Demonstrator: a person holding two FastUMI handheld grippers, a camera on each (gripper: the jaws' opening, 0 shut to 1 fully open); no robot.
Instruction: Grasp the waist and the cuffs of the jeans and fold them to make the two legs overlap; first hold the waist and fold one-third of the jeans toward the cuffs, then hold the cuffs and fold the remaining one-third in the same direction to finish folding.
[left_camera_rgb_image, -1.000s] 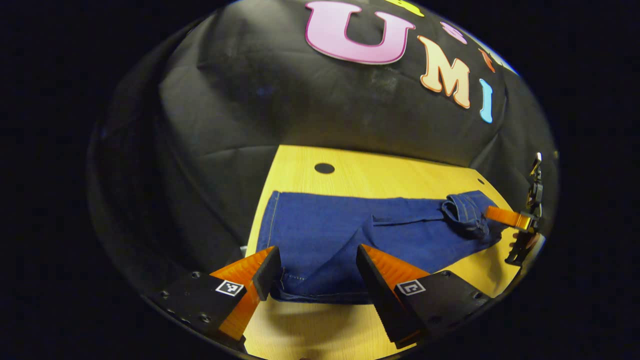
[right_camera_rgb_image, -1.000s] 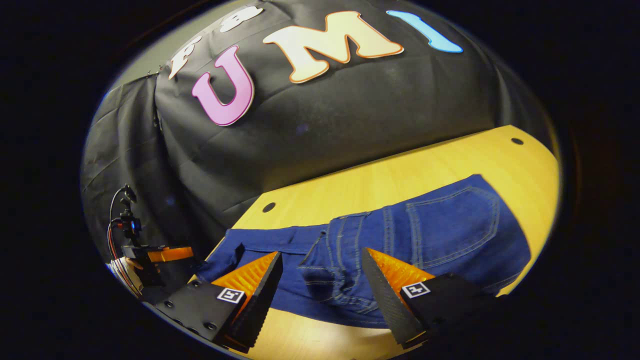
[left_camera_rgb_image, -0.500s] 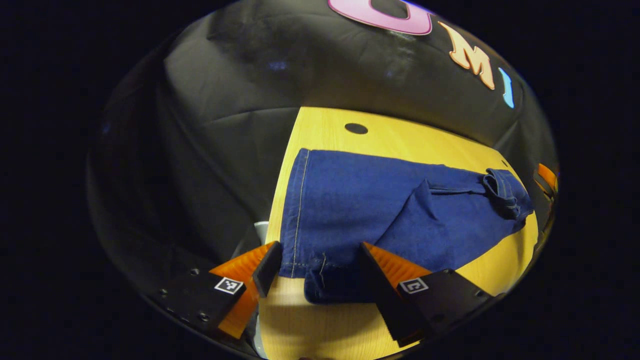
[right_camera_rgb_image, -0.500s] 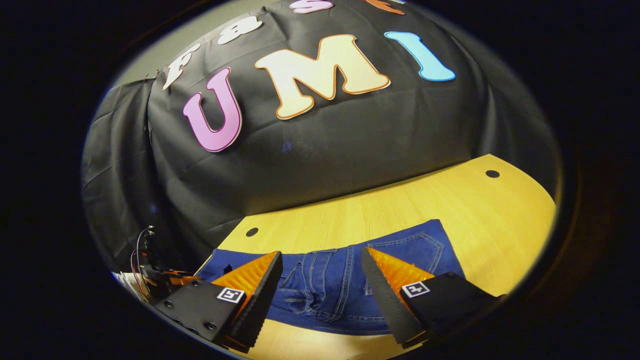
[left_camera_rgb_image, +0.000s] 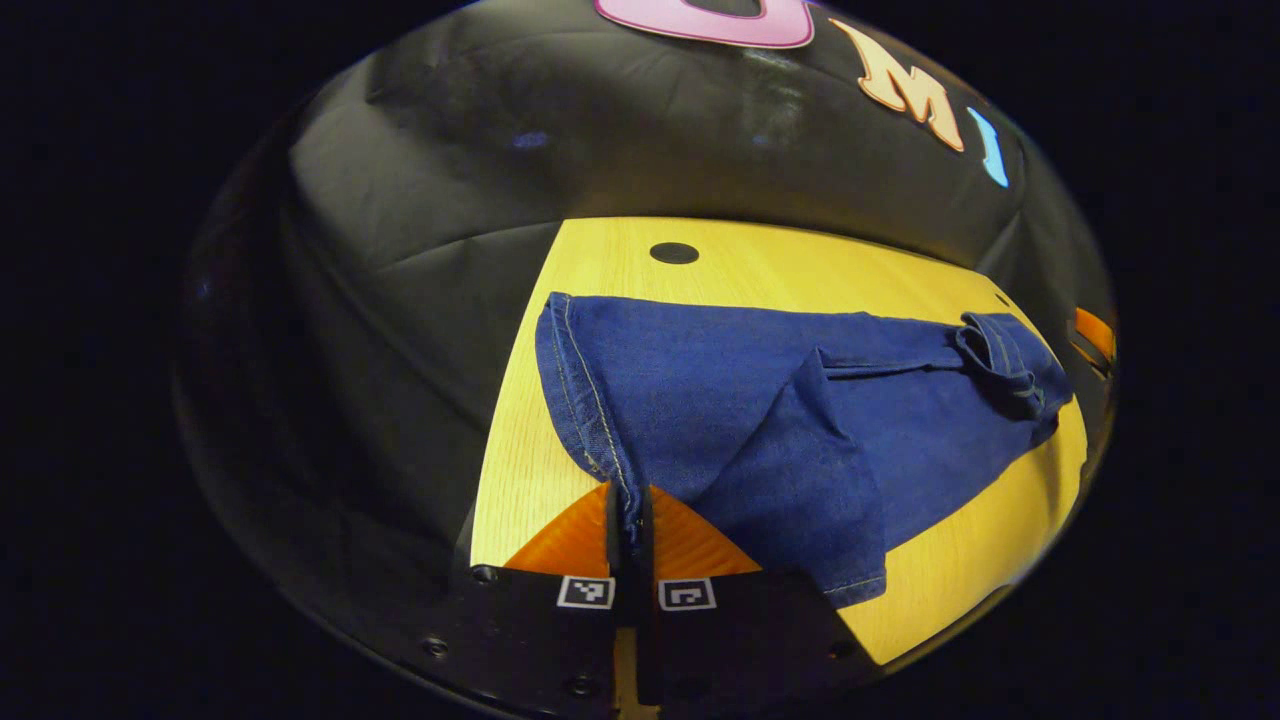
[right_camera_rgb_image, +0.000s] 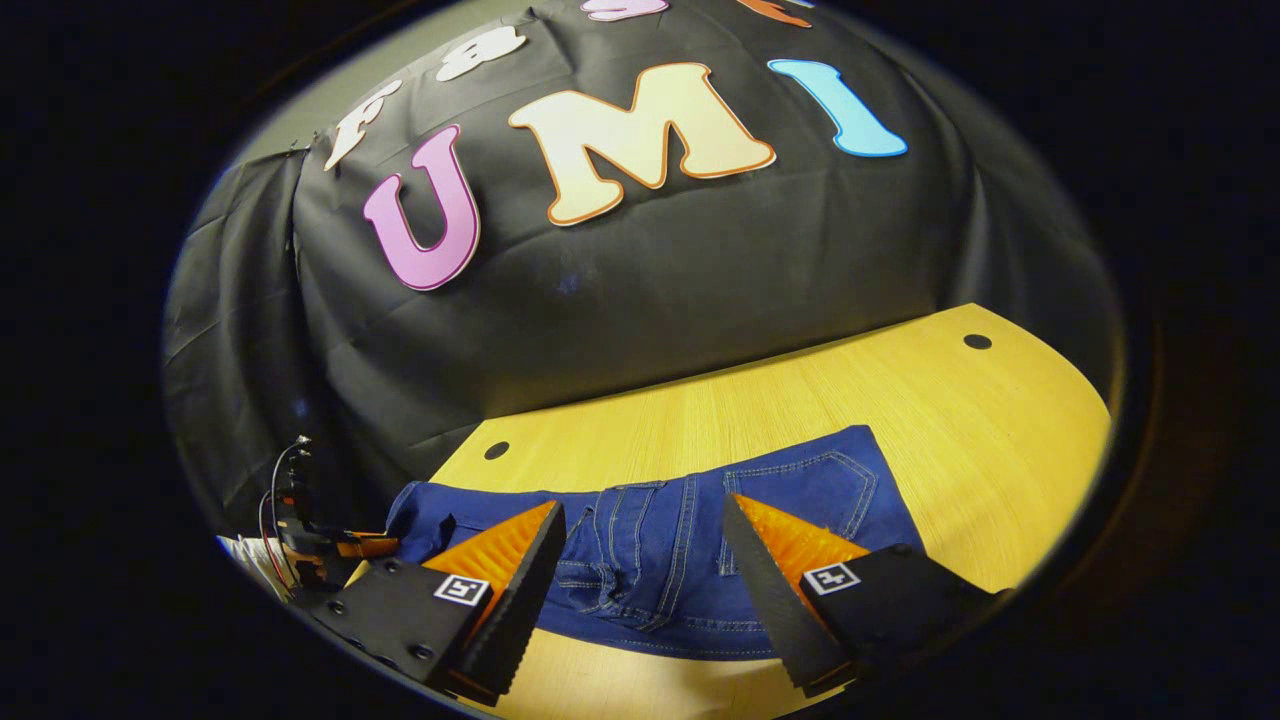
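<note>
I see black cloth walling the booth behind a yellow wooden table (left_camera_rgb_image: 700, 275), which has small dark holes near its far edge. The blue jeans (left_camera_rgb_image: 760, 400) lie spread across that table, in my left gripper view running from the cuffs at the near left to the bunched waist (left_camera_rgb_image: 1005, 360) at the far right. One leg is partly doubled over the other, and its loose cuff (left_camera_rgb_image: 850, 585) hangs toward the near edge. In my right gripper view the waist end of the jeans (right_camera_rgb_image: 690, 560), with a back pocket and belt loops, sits just ahead of the tool. My left gripper (left_camera_rgb_image: 628, 520) has its jaws pressed together, pinching the stitched cuff hem of the jeans and lifting that edge off the table. My right gripper (right_camera_rgb_image: 640, 570) has its jaws spread wide on either side of the waist, and I cannot tell if they touch the denim.
</note>
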